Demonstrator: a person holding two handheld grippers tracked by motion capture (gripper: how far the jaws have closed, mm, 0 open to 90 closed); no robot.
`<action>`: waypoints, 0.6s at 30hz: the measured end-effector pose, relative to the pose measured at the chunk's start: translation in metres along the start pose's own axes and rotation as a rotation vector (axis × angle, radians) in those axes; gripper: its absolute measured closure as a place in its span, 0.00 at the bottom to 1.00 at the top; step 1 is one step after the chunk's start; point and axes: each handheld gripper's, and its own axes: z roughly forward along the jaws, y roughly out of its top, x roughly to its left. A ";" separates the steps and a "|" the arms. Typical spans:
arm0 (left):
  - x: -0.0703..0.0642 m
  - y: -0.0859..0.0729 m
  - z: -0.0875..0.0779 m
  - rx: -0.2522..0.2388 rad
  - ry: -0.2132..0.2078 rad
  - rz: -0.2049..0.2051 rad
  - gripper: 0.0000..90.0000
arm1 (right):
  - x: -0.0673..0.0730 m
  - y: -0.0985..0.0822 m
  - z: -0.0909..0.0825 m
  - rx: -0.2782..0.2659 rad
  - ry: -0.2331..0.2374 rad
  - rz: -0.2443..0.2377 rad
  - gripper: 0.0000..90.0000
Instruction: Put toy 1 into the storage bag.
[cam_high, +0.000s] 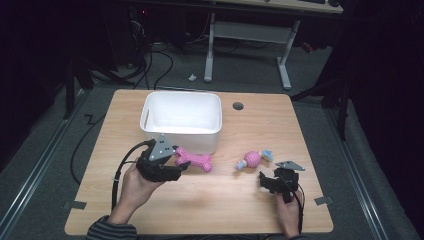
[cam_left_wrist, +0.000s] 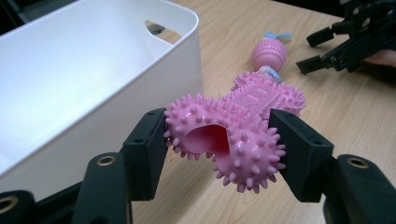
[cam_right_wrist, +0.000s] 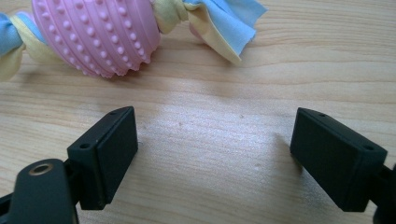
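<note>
Pink spiky bone (cam_left_wrist: 233, 135) clamped betw. left tool (cam_left_wrist: 219, 154) pads, beside white bin (cam_left_wrist: 93, 84).

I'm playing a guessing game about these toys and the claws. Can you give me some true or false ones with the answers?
1. The left claw squeezes the pink spiky bone. True.
2. The bone lies inside the white tub. False: it is outside, beside the tub's front wall.
3. The right claw grips the pink ball toy. False: its jaws stand open with bare table between them.
4. The ball toy has blue and yellow cloth at its ends. True.
5. The tub is full of toys. False: what shows of its inside holds nothing.
</note>
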 end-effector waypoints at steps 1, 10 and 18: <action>0.001 0.002 -0.002 -0.005 0.000 -0.001 0.44 | 0.000 0.000 0.000 0.000 0.001 -0.001 0.16; 0.020 0.017 -0.014 -0.040 -0.004 -0.040 0.44 | 0.000 0.000 0.000 -0.001 0.001 -0.001 0.16; 0.035 0.025 -0.019 -0.063 0.000 -0.070 0.44 | 0.000 0.000 0.000 -0.001 0.001 -0.001 0.16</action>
